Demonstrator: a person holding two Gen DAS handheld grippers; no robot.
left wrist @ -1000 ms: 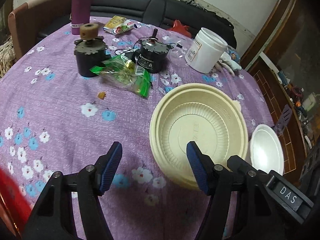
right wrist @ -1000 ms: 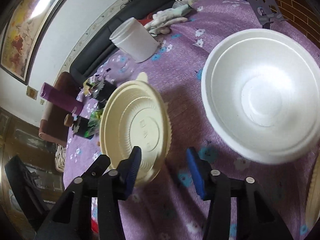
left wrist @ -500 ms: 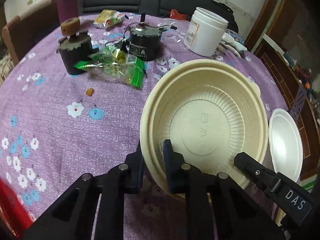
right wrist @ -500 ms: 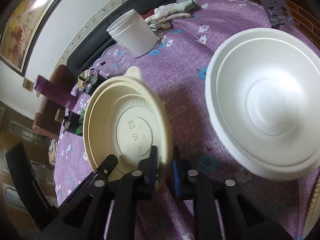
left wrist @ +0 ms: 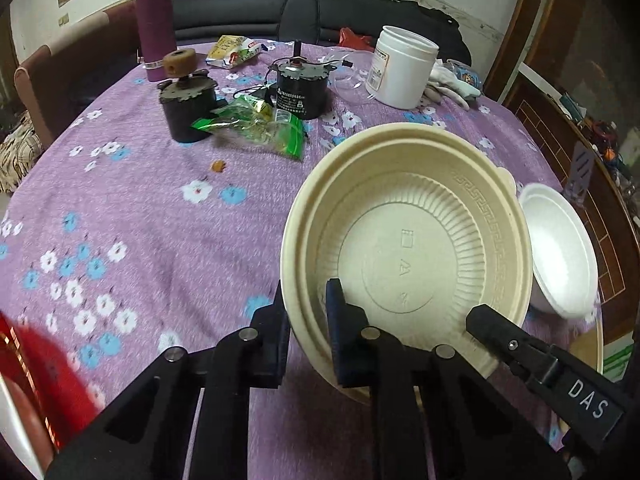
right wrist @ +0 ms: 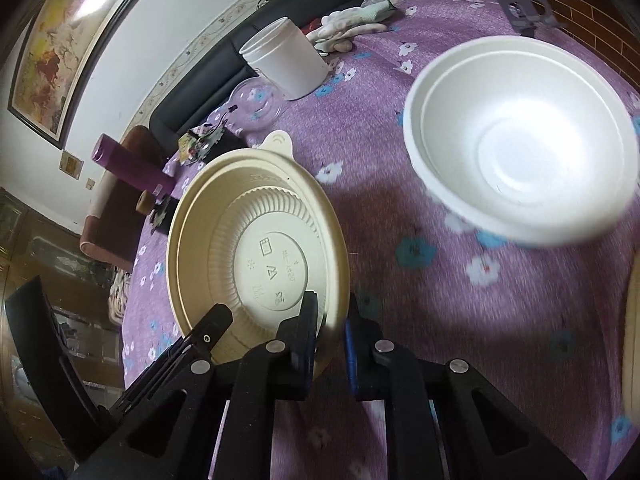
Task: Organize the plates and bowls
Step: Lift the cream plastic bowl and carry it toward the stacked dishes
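Note:
A beige ribbed plastic bowl is clamped from both sides over the purple flowered tablecloth. My left gripper is shut on its near-left rim, one pad inside and one outside. My right gripper is shut on the opposite rim; its black finger shows in the left wrist view. The bowl tilts toward the cameras and casts a shadow on the cloth. A white foam bowl sits apart to its right, near the table edge.
At the back stand a white jar, two dark motors, a green snack bag and a purple flask. Gloves lie by the jar. Another beige rim shows at the far right.
Both grippers went from open to shut, each now clamped on the beige bowl's rim. The bowl fills more of both views and tilts up.

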